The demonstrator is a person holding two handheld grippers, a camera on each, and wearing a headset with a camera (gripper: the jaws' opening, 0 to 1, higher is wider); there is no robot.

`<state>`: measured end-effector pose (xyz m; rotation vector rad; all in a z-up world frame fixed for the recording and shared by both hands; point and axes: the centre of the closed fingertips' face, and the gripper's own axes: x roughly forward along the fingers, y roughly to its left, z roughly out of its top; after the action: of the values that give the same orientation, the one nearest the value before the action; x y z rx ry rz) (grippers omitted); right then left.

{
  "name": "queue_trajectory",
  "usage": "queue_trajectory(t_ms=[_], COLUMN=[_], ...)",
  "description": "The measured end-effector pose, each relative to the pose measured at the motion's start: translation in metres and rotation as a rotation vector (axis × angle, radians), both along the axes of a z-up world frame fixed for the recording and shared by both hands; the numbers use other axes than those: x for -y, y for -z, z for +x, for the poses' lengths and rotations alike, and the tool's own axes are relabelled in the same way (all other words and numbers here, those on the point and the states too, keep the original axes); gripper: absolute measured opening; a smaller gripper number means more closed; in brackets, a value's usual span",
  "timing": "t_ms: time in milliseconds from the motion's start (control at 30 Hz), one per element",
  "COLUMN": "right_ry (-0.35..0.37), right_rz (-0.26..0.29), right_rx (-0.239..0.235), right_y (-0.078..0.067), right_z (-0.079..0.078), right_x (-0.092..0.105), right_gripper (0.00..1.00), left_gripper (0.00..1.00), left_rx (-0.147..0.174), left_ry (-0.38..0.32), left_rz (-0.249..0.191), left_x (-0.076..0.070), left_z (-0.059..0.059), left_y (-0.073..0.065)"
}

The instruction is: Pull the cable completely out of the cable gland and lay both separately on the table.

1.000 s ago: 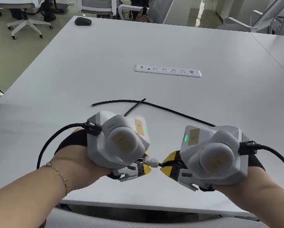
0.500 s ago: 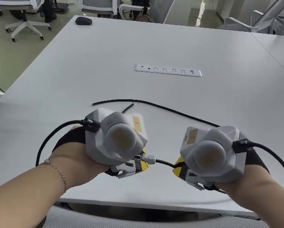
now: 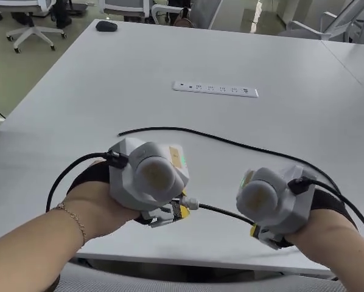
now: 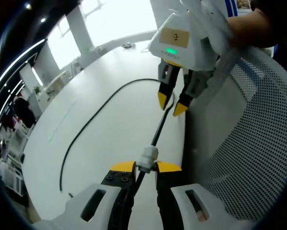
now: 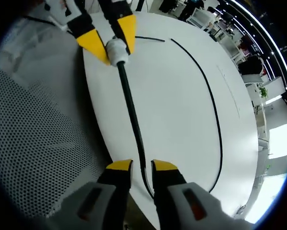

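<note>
The left gripper (image 3: 177,210) has its jaws closed on the white cable gland (image 3: 191,203), held just over the near edge of the desk (image 3: 78,91). A short, straight stretch of black cable (image 3: 231,143) runs from the gland to the right gripper (image 3: 255,231), whose jaws are pinched on the cable, a little apart from the gland. Behind that gripper the cable lies on the desk, curving out toward the right edge and back across the middle to a loose end on the left. Beyond that curve lies a white power strip (image 3: 215,90). A dark mouse (image 3: 106,26) sits near the far left corner. A mesh chair back (image 4: 244,129) stands against the near edge, close beside both grippers.
</note>
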<state>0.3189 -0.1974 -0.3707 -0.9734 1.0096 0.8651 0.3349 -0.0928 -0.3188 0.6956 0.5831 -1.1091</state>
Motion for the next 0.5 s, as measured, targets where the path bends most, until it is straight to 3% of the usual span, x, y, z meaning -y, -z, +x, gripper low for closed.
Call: queue_trajectory(t_ms=[100, 267, 333, 500], right_ry=[-0.051, -0.095, -0.102, -0.117], right_rz=[0.089, 0.304, 0.342, 0.362], right_rx=[0.010, 0.055, 0.077, 0.091], right_y=[-0.006, -0.030, -0.038, -0.042], right_z=[-0.002, 0.002, 0.004, 0.006], right_x=[-0.021, -0.059, -0.065, -0.067], right_gripper=[0.19, 0.20, 0.19, 0.09], left_gripper=[0.17, 0.17, 0.17, 0.17], left_rx=[-0.001, -0.001, -0.003, -0.006], left_ry=[0.006, 0.010, 0.016, 0.029], left_rz=[0.006, 0.003, 0.007, 0.016], left_x=[0.000, 0.001, 0.002, 0.003], left_z=[-0.001, -0.001, -0.002, -0.004], left_y=[0.001, 0.001, 0.002, 0.005])
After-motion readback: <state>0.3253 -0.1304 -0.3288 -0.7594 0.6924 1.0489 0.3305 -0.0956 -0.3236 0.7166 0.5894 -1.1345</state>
